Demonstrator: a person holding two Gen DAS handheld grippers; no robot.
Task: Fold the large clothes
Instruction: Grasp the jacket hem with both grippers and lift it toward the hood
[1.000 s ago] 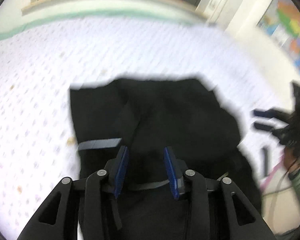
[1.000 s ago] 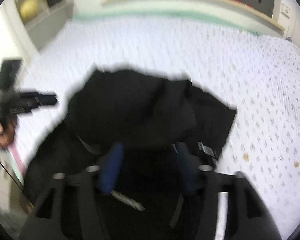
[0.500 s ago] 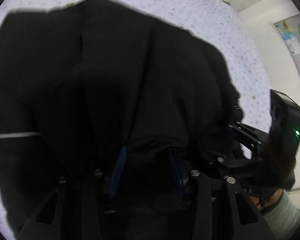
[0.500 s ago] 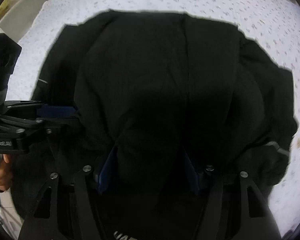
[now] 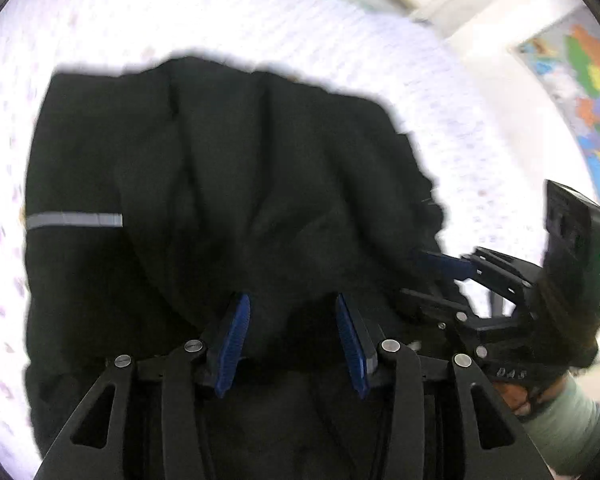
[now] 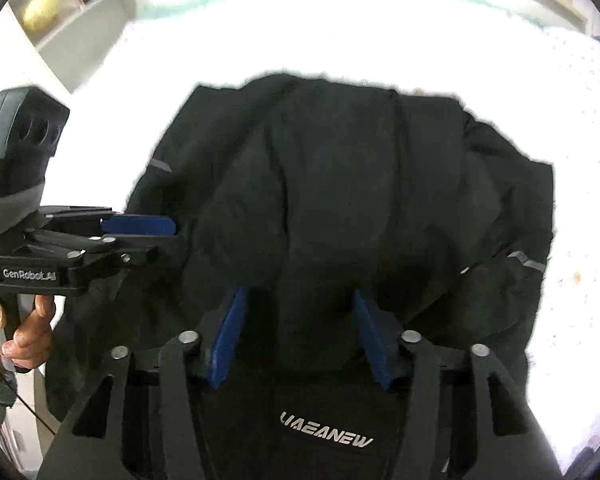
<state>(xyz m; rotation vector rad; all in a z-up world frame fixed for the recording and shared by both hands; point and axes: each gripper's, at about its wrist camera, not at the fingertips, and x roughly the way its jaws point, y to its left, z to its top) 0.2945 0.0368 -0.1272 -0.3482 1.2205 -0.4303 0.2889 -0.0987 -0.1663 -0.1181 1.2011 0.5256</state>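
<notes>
Black jacket (image 5: 228, 184) bunched on the bed (image 5: 260, 20).
Left gripper (image 5: 292, 328) and right gripper (image 6: 300, 320) jaws stand wide, cloth lying between each pair, not pinched.

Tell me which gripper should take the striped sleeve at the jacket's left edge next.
Probably left. The left gripper sits at the left edge of the jacket, just below that grey stripe; the right gripper is mid-garment, nearer the other stripe.
</notes>
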